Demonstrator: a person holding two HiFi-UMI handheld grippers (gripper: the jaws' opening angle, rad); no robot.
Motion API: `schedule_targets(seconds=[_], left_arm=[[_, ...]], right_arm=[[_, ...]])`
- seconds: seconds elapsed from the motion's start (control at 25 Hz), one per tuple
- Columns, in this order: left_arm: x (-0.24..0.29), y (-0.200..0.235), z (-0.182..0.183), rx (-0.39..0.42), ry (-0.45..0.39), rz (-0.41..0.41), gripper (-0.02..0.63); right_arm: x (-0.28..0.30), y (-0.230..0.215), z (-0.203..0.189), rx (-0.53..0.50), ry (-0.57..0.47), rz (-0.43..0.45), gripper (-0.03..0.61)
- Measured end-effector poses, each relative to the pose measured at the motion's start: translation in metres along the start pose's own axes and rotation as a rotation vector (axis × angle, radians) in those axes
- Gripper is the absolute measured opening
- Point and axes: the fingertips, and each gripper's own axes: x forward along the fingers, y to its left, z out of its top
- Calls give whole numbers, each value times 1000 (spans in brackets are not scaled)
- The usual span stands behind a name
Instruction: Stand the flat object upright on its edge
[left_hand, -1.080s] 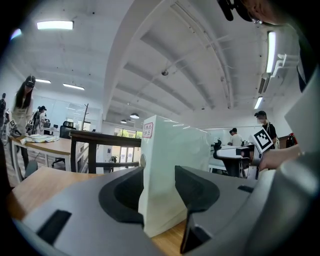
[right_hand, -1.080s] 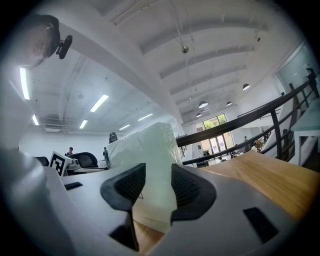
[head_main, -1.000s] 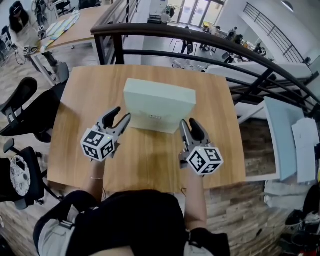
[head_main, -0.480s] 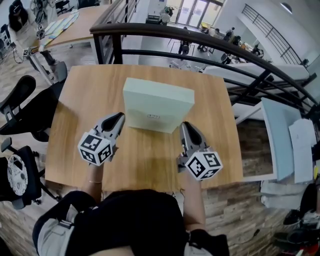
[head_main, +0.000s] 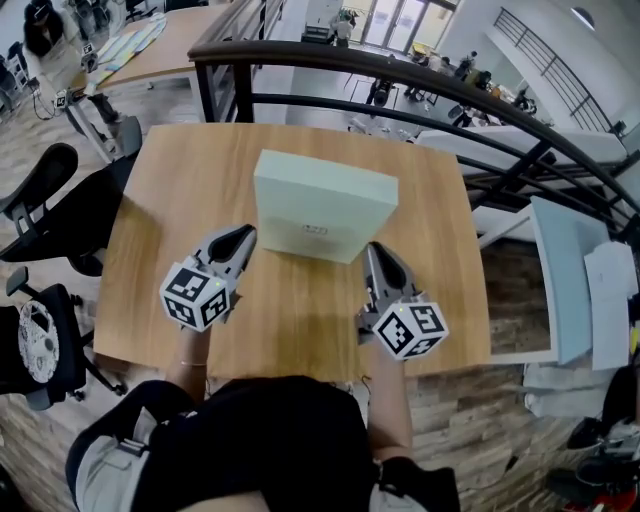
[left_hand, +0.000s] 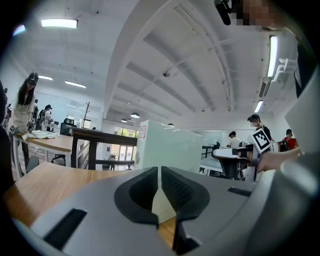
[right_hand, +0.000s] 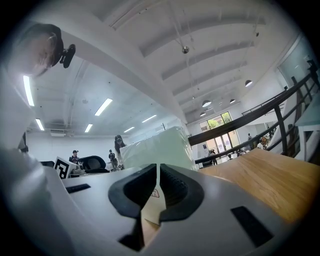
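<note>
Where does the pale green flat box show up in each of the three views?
Head view: the pale green flat box sits centre, slightly above the middle.
Left gripper view: centre, slightly below the middle.
Right gripper view: just left of centre, slightly below the middle.
Shared landmark: the wooden tabletop under it.

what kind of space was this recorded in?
Probably an open-plan office or lab, seemingly on a raised level. A dark railing runs behind the wooden table, office chairs stand at its left, and more desks show beyond, with people at some.
</note>
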Motion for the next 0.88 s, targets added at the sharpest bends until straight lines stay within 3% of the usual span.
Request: schedule_targets(seconds=[0.88], left_arm=[[8, -1, -6, 0, 25, -17, 35]], right_arm=[[-3, -4, -1, -12, 23, -24, 35]])
